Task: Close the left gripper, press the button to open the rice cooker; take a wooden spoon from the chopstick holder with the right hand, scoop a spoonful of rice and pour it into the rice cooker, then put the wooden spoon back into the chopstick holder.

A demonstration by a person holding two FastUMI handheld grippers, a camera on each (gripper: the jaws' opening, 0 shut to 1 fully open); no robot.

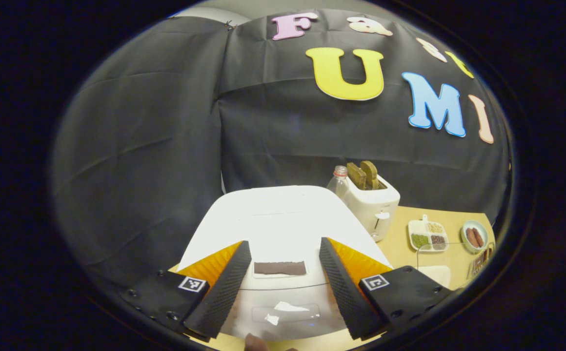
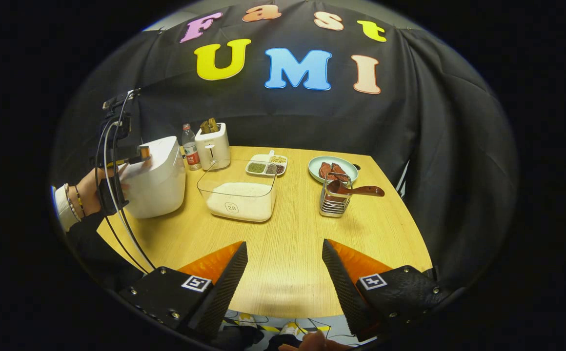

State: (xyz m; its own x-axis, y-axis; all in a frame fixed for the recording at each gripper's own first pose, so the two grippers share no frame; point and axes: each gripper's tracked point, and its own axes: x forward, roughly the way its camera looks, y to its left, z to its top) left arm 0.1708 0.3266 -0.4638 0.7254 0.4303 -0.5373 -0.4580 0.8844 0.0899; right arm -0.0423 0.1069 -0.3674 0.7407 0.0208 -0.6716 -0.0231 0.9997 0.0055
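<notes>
Barely started, I am hovering my left gripper [image 1: 283,278], fingers spread, over the shut rice cooker [image 1: 283,219]; my right gripper [image 2: 283,273] is waiting wide apart (empty), the wooden spoon [image 2: 356,189] sitting in its holder [image 2: 334,202] at one o'clock.

A toaster [image 2: 212,140], water bottle [image 2: 191,147], divided dish [image 2: 266,165] and plate [image 2: 332,167] sit along the table's [image 2: 288,253] far side.

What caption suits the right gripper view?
Open right gripper hangs over the table's near edge; wooden spoon waits in chopstick holder.
</notes>
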